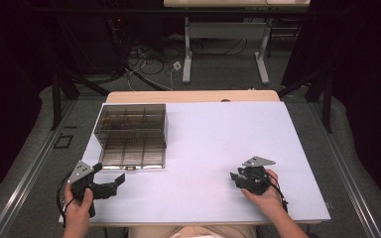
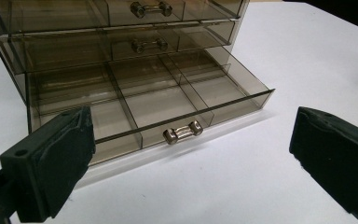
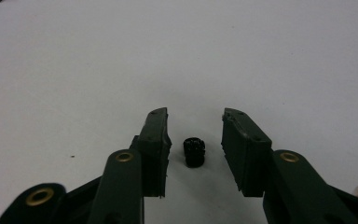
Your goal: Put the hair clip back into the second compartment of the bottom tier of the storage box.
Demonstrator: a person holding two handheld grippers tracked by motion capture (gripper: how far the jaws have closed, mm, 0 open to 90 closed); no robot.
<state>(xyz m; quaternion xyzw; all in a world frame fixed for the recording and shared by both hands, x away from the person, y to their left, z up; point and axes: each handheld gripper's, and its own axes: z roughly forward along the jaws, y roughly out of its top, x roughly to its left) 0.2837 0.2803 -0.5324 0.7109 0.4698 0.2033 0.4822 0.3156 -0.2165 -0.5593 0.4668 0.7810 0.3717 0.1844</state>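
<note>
Two black fingers of the right gripper [image 3: 196, 140] stood close around a small black cap [image 3: 194, 151] on the desk [image 3: 74, 70], not squeezing yet. Left gripper [image 2: 186, 154] gaped empty before the open bottom drawer [image 2: 168, 100], waiting.

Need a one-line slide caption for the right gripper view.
Right gripper with jaws apart around a small black cap standing on the white table.

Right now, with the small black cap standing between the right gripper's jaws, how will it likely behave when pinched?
The small black cap looks stubby and ribbed, so the pads should grip it without slipping. It seems tiny and light, probably rigid. Being round, it may roll if knocked over on the smooth white table.
</note>
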